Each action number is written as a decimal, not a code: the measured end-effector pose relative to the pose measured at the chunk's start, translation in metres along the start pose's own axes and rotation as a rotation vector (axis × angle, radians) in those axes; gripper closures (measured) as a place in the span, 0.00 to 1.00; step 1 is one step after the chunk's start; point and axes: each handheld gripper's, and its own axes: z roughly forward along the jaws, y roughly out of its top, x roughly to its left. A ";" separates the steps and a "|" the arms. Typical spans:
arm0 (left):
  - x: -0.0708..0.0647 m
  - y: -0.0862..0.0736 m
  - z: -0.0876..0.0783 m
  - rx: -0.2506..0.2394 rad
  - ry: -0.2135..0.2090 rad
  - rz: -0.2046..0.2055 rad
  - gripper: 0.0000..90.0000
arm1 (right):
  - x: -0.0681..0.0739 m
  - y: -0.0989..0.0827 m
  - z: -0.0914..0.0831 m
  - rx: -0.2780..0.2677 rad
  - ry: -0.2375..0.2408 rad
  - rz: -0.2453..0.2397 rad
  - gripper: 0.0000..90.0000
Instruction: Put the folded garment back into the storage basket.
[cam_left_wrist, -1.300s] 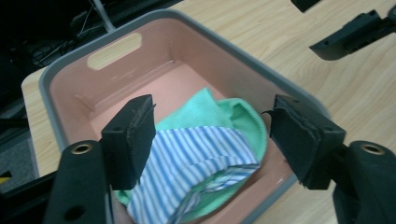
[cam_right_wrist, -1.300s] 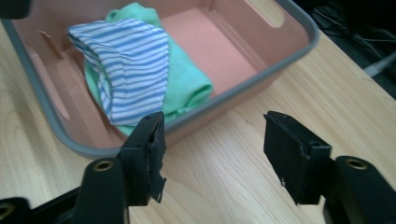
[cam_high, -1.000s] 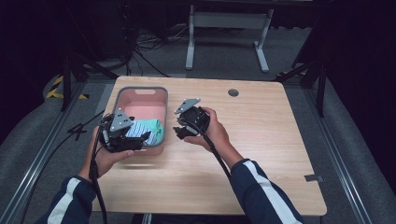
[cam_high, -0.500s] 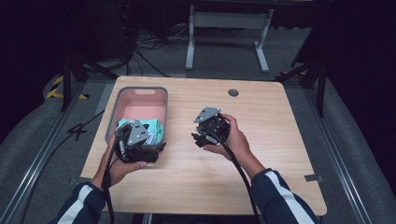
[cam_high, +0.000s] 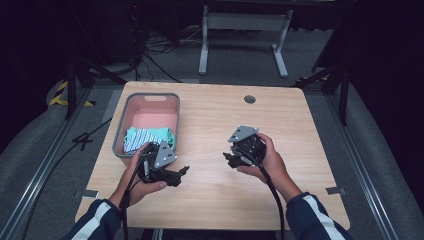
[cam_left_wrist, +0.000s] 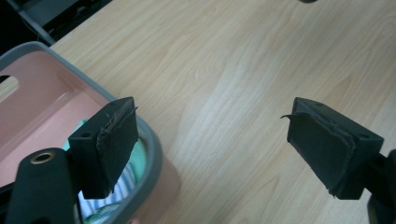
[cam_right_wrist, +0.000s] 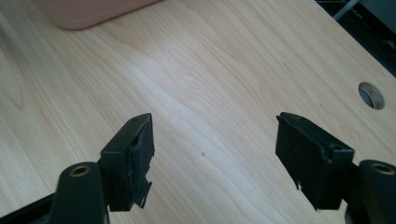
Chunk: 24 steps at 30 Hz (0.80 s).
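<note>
One basket (cam_high: 120, 131), two grippers (one table (cam_high: 300, 130))

Your grey-rimmed, pink-lined plastic bin (cam_high: 150, 102) sits w/ its long side running away from you near the table's left edge, upright, rounded rectangle shape, slot handle in the far wall; far half shows bare pink floor; near half holds the folded cloths (cam_high: 149, 137): a mint-green piece over a white one w/ dark blue stripes, lying flat-ish against the near wall, below the rim; in your left gripper view the bin's near corner (cam_left_wrist: 150, 140) shows green and striped fabric (cam_left_wrist: 100, 203) just inside.
</note>
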 end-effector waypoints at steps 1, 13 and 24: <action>-0.002 0.000 0.001 0.009 -0.004 0.011 0.19 | -0.001 -0.003 -0.001 -0.001 -0.002 0.004 0.32; -0.025 -0.008 0.022 0.018 -0.094 0.053 0.18 | -0.012 -0.050 -0.010 -0.011 0.002 0.032 0.32; -0.032 -0.025 0.042 0.078 -0.156 0.088 0.19 | -0.022 -0.100 -0.014 -0.017 0.025 0.078 0.31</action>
